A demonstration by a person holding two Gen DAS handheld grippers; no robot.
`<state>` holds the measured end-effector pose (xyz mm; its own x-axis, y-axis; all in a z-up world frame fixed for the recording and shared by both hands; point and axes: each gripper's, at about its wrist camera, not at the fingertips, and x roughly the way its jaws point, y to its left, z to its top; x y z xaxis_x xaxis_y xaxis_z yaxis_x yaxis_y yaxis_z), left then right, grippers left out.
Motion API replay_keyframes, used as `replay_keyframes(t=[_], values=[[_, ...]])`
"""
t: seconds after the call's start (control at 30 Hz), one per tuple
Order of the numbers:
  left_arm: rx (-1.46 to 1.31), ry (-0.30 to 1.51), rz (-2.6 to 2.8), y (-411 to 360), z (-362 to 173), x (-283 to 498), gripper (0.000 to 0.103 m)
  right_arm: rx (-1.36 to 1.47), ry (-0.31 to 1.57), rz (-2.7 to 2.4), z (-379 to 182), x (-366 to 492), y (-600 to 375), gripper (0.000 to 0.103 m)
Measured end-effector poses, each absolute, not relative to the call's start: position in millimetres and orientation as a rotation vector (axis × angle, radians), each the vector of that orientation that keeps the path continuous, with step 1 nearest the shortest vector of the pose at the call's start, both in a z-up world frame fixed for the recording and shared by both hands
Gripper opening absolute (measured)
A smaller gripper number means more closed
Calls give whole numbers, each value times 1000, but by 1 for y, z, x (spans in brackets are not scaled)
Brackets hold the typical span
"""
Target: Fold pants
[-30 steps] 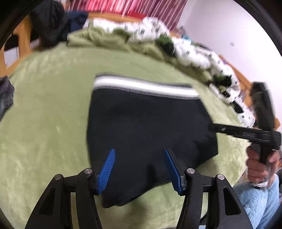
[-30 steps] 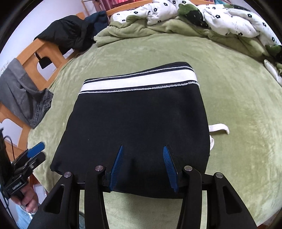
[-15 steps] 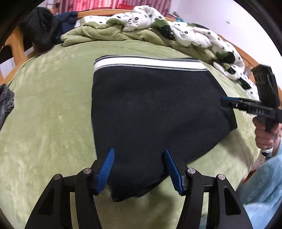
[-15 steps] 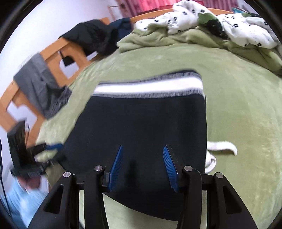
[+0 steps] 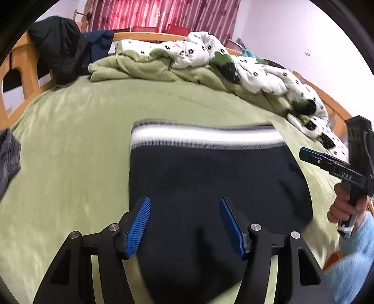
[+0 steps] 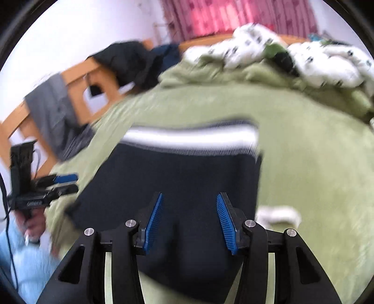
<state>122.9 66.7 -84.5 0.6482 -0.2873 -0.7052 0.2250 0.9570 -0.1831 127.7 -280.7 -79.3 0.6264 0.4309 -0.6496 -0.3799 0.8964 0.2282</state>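
A bedroom with white walls and a pink curtain [image 5: 161, 14]; a wooden-framed bed [image 5: 18, 60] fills the view under a green blanket [image 5: 70, 140]. A rumpled white-and-green quilt [image 5: 233, 63] lies heaped along the far side, dark clothes [image 5: 58, 49] and a grey garment [image 6: 51, 112] hang over the frame. The pants [image 5: 210, 182], black with a white-striped waistband, lie folded flat on the blanket in the middle, a white drawstring [image 6: 278, 214] showing at one edge. The left gripper [image 5: 184, 224] hangs over their near edge, blue pads apart with nothing pinched. The right gripper [image 6: 189, 222] hangs likewise, jaws parted and gripping nothing. A light blue sleeve [image 5: 357, 252] shows.
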Motion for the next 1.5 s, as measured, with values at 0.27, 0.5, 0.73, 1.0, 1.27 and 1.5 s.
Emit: replay_keyframes(t=[0.27,0.5,0.73,1.0,1.27,1.5], values=[[-86,795,-284,42,-83,208,59,-32,722,348,-75,211,-237,48],[-114,891,-169,55,-143,246,63,-131,779,259,-124,244,-236,46],[-169,927,-189,69,-137,233,63,-103,775,255,-121,239,-240,44],[-153,1001,-218,73,-136,195,60,-61,831,240,-112,208,-251,46],[-185,1047,-238,77,-141,107,61,-60,932,253,-112,141,-272,47],[-148,1050,-260,79,-134,40,61,-48,1009,241,-130,84,-296,48]])
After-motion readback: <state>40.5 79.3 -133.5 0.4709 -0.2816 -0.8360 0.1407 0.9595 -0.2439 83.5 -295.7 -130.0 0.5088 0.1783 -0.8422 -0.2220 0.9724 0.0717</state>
